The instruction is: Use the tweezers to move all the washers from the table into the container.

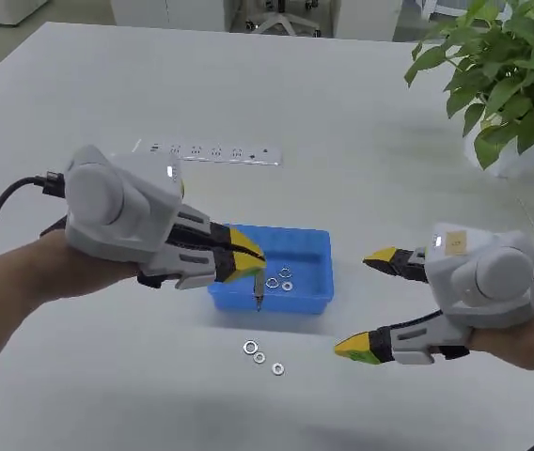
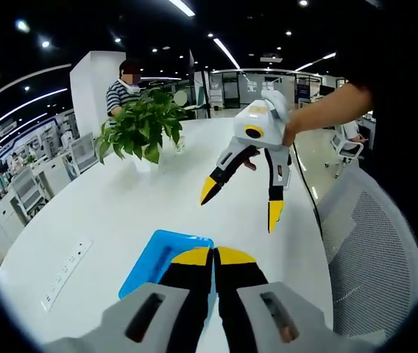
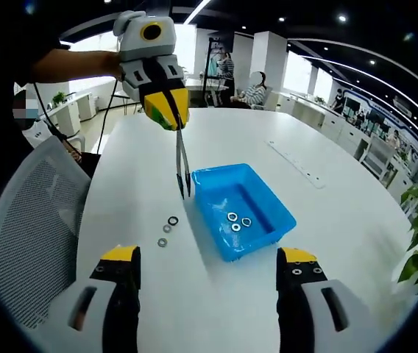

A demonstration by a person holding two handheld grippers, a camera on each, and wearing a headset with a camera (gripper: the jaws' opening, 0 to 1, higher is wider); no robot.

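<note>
My left gripper (image 1: 251, 259) is shut on metal tweezers (image 1: 258, 291), whose tips hang over the front edge of the blue container (image 1: 314, 246). In the right gripper view the tweezers (image 3: 182, 163) point down beside the container (image 3: 268, 195), and nothing shows between their tips. Three washers (image 1: 281, 280) lie inside the container. Three more washers (image 1: 260, 357) lie on the table just in front of it. To the right of the container my right gripper (image 1: 356, 301) is open and holds nothing. In the left gripper view my own jaws (image 2: 213, 257) are closed together.
A white power strip (image 1: 212, 152) lies beyond the container. A potted plant (image 1: 507, 75) stands at the table's far right. A mesh chair (image 3: 25, 220) stands by the table's near edge. People sit at desks in the background.
</note>
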